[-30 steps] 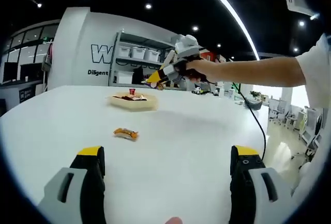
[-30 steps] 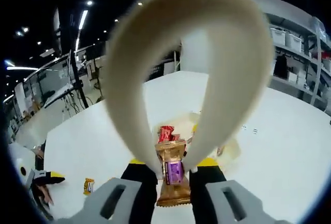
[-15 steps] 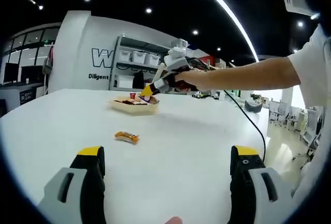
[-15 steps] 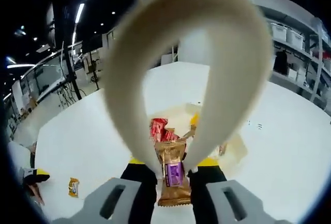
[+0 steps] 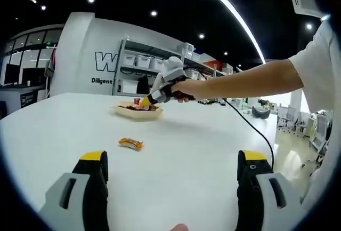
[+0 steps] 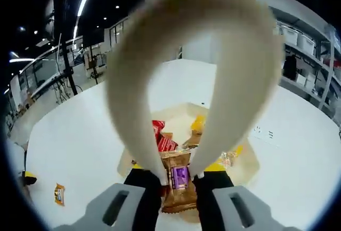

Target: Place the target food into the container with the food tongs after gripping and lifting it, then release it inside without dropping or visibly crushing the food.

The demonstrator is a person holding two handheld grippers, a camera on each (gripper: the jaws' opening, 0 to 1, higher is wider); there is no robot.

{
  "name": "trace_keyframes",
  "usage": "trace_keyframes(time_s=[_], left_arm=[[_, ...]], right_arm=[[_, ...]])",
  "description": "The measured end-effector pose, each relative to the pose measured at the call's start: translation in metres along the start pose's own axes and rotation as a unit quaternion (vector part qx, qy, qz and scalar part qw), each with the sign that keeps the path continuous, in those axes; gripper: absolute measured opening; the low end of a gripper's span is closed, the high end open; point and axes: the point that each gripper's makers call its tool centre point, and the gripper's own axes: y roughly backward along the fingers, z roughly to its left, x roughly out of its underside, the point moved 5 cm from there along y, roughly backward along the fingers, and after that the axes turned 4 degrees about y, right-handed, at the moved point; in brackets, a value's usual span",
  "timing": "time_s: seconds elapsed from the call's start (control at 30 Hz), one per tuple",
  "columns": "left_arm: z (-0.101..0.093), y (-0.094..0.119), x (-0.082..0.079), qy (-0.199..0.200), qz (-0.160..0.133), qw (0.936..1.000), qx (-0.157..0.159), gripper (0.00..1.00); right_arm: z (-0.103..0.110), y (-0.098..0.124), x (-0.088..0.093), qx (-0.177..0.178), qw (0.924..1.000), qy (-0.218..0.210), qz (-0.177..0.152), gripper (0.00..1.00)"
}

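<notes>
The fingers (image 6: 205, 191) of the right gripper (image 6: 177, 183) are clamped on the two arms of the tongs (image 6: 194, 55), and we see the tongs in turn pinching a brown-and-purple snack bar (image 6: 178, 184) between their tips. The fingers (image 5: 95, 175) of the left gripper (image 5: 173, 180) stand wide apart and hold nothing, low over the white table (image 5: 176, 140). Compared with the views of a second ago, the tray (image 6: 248, 164) looms much larger in the right gripper view and now lies directly under the bar, among the red and yellow packets already in it. In the left gripper view we likewise find the right gripper lower and nearer the tray than before, almost at its rim. We judge the carry all but complete: the bar hangs over the tray, uncrushed, and what remains is a gentle easing of the clamp. A second, orange packet (image 5: 130, 143) lies loose on the table, well apart from the tray.
</notes>
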Motion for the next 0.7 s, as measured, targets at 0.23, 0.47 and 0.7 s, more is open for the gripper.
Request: trace_keyframes(time_s=[0.23,0.47,0.7], left_arm=[[0.001,0.001,0.0,0.005,-0.002,1.0,0.004,0.99],[0.002,0.0,-0.001,0.003,-0.003,1.0,0.004,0.99],[0.002,0.0,-0.001,0.004,-0.003,1.0,0.005,0.99]], right_arm=[[-0.001,-0.011,-0.004,0.007,1.0,-0.001,-0.003,0.18],[-0.002,-0.013,-0.013,0.009,0.9998,-0.002,-0.018,0.2],[-0.005,0.002,-0.022,0.01,0.9991,-0.01,-0.039,0.2]])
